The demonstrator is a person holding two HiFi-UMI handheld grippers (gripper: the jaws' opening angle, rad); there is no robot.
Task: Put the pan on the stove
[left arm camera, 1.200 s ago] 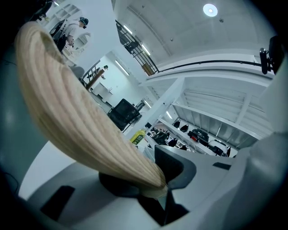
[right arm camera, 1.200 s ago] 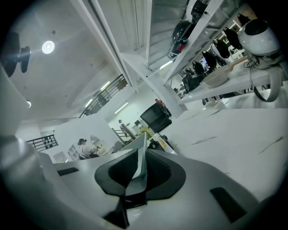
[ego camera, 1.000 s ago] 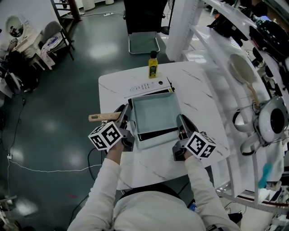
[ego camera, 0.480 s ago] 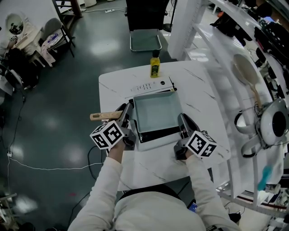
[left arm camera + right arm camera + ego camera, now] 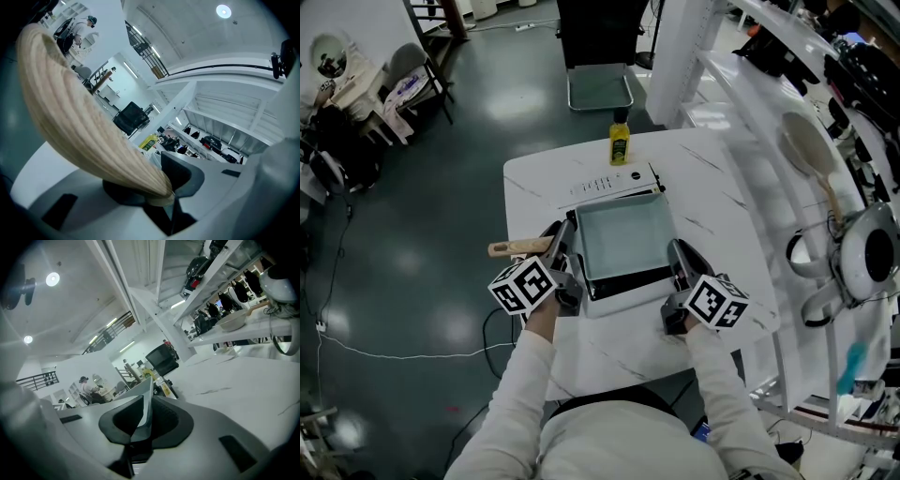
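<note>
A square grey pan (image 5: 623,239) with a wooden handle (image 5: 520,247) is held between both grippers over the stove (image 5: 614,182), a flat white and black cooker on the white table. My left gripper (image 5: 566,246) is shut on the pan's left side, where the handle joins it. In the left gripper view the handle (image 5: 70,117) runs out past the left gripper (image 5: 171,192). My right gripper (image 5: 678,260) is shut on the pan's right rim. That thin rim (image 5: 146,401) stands between the pads of the right gripper (image 5: 140,427).
A yellow oil bottle (image 5: 620,141) stands at the table's (image 5: 731,216) far edge, behind the stove. White shelving with bowls and gear (image 5: 825,159) lines the right side. A black chair (image 5: 598,56) stands beyond the table.
</note>
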